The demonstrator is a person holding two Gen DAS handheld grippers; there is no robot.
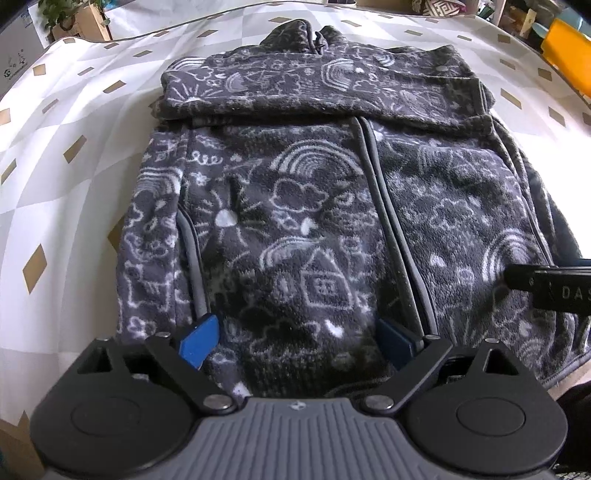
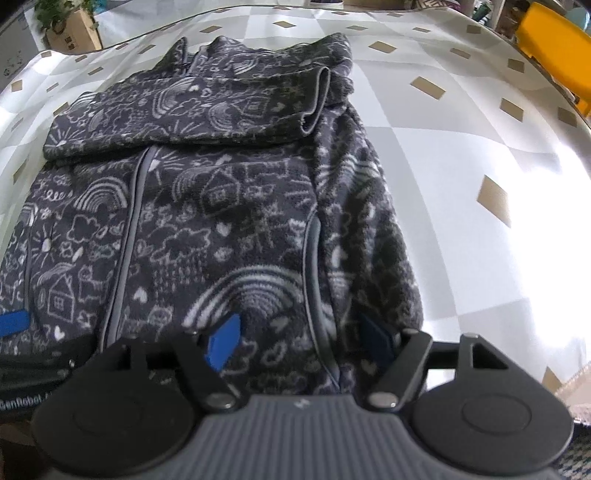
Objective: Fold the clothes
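A dark grey fleece jacket (image 1: 303, 206) printed with white doodles lies flat on the table, zip side up. A folded sleeve (image 1: 317, 88) lies across its far part. My left gripper (image 1: 297, 332) stands open over the near hem, left of the zip, with its blue pads (image 1: 199, 339) spread wide and fleece lying between them. My right gripper (image 2: 299, 339) is open over the near hem of the same jacket (image 2: 207, 206), right of the zip, close to the garment's right edge. The right gripper's black finger (image 1: 546, 284) shows at the edge of the left wrist view.
A white and grey diamond-patterned tablecloth (image 1: 74, 122) covers the table around the jacket, with a wide bare stretch to the right (image 2: 480, 155). A cardboard box with a plant (image 1: 74, 22) stands beyond the far left edge. A yellow object (image 2: 557, 48) sits at the far right.
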